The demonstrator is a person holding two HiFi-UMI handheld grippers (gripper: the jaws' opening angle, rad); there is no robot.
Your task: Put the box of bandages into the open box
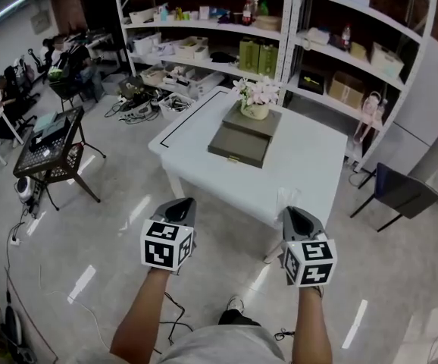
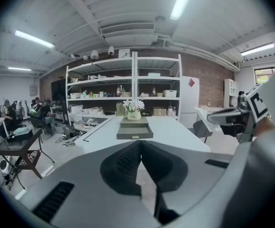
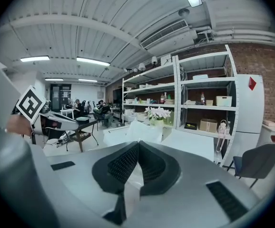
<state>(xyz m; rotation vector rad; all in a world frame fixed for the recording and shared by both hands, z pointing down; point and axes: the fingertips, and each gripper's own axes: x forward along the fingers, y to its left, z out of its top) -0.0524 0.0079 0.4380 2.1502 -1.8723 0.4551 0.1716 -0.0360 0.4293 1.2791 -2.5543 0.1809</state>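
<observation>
Head view, nearest first: left gripper (image 1: 179, 203) and right gripper (image 1: 295, 212) side by side, well apart, above the grey floor (image 1: 113, 226); both point at the white table (image 1: 302, 165), and both are short of its near edge.

Left gripper view: jaws closed tip to tip; nothing between the pads; floor and table show through the gap lower down.

Right gripper view: jaws pinched together on the box of bandages (image 3: 144, 131), a pale, thin, partly see-through pack; it stands up past the tips and hides part of the table from that camera; in the head view it is only a faint white slip just beyond the right tips.

Open box (image 1: 238, 146): grey-green, on the tabletop ahead of and between the two grippers, well apart from the box of bandages; stepped form, the lower part with a small handle on the face toward the grippers; interior cannot be made out from these angles; pot of pale flowers (image 1: 254, 101) on its far, raised part.

Beyond the table: white shelving (image 1: 280, 44) with assorted items; dark chair (image 1: 401, 192) off to the right gripper's right; black cart (image 1: 48, 154) off to the left gripper's left.
</observation>
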